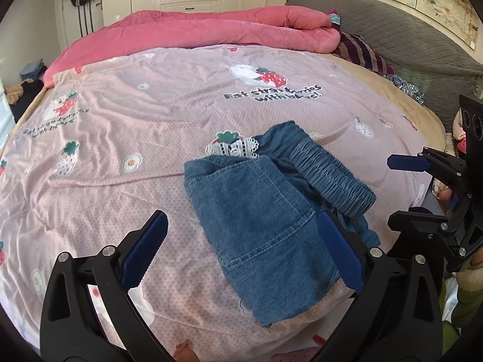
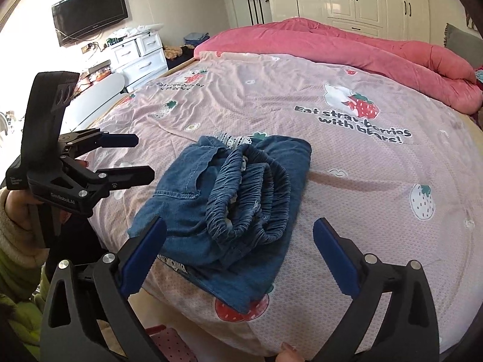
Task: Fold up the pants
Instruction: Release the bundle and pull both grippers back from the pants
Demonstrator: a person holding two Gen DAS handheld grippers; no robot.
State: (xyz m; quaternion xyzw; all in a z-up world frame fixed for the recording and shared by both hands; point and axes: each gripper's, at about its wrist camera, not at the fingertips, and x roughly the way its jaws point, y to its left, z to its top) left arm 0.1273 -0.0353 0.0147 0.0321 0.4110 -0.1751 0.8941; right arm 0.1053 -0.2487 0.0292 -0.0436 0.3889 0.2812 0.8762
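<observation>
Blue denim pants point(image 1: 265, 208) lie folded in a small bundle on the pink strawberry bedspread point(image 1: 135, 126), near the bed's front edge. The ruched elastic waistband point(image 1: 332, 178) sits on top at the right, and white lace trim point(image 1: 232, 149) shows at the far side. My left gripper point(image 1: 241, 247) is open and empty, just in front of the bundle. In the right wrist view the pants point(image 2: 229, 199) lie between and beyond my open, empty right gripper point(image 2: 240, 253). Each gripper also shows in the other's view: the right one point(image 1: 401, 190) and the left one point(image 2: 142, 157).
A rolled pink quilt point(image 1: 211, 30) lies along the far side of the bed. A grey headboard point(image 1: 407, 36) and striped pillow point(image 1: 362, 51) are at the right. A white dresser point(image 2: 139, 54) and a wall TV point(image 2: 90, 12) stand left of the bed.
</observation>
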